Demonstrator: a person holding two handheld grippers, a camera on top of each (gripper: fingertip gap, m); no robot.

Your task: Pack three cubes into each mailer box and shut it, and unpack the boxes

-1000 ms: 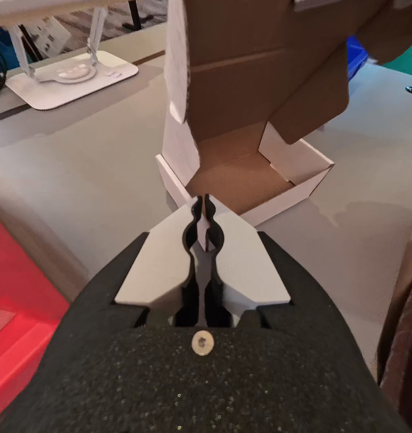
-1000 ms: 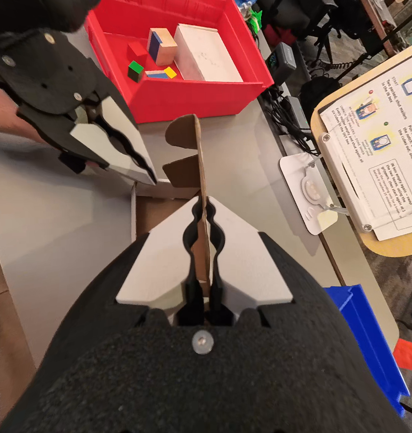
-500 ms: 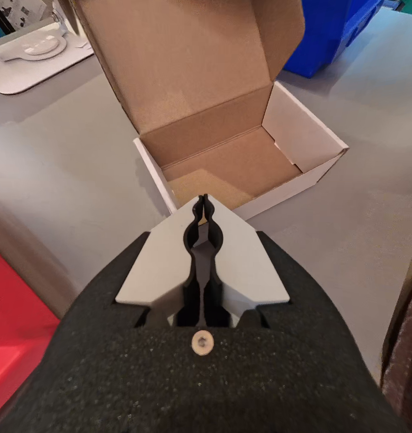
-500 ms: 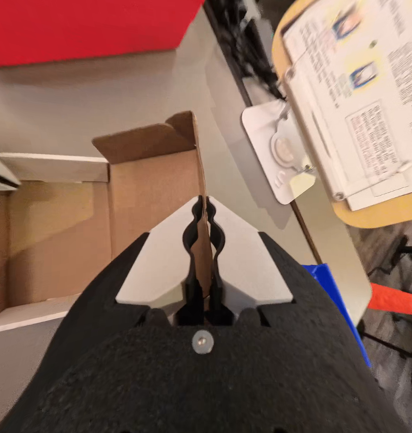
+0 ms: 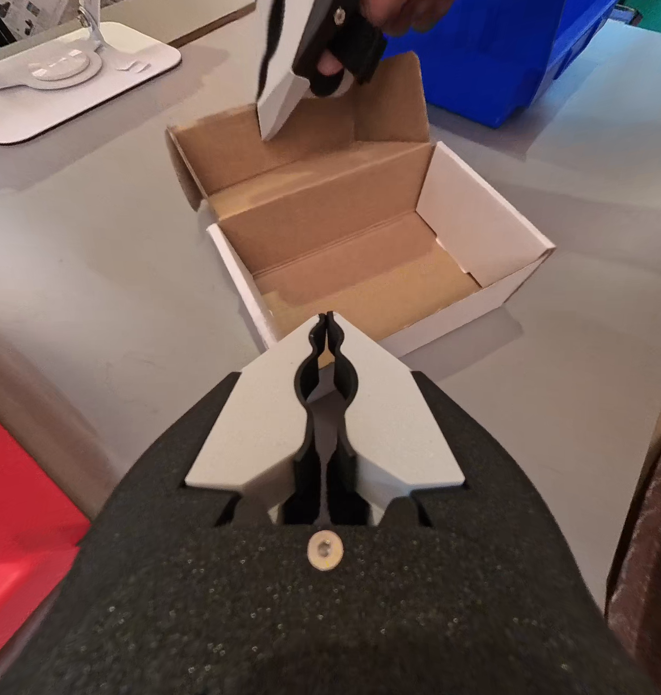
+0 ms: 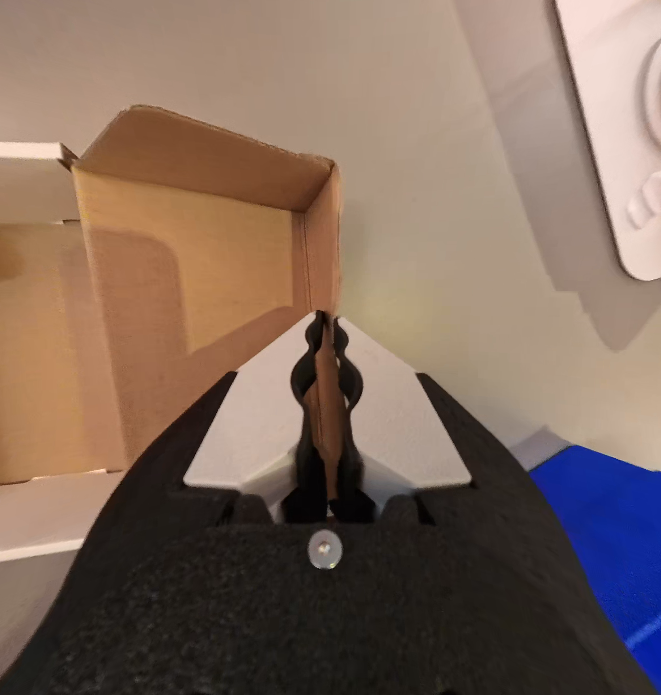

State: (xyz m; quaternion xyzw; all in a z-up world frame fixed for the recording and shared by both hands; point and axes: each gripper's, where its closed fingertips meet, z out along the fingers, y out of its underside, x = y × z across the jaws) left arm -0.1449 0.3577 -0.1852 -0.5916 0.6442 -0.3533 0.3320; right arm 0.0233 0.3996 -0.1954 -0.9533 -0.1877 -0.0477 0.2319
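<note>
A white mailer box with a brown inside stands open and empty on the grey table. Its lid is folded back almost flat behind it. My left gripper is shut and empty, just in front of the box's near left corner. My right gripper is shut on the lid's front flap; it also shows in the left wrist view, coming down from above the lid. No cubes are in view.
A red bin is at my lower left. A blue bin stands behind the box, also seen in the right wrist view. A white stand base sits at the far left of the table. Tip to tip, the grippers are about 20 cm apart.
The right gripper has swung the lid back from upright to almost flat behind the box. The left gripper has stayed shut at the near corner.
</note>
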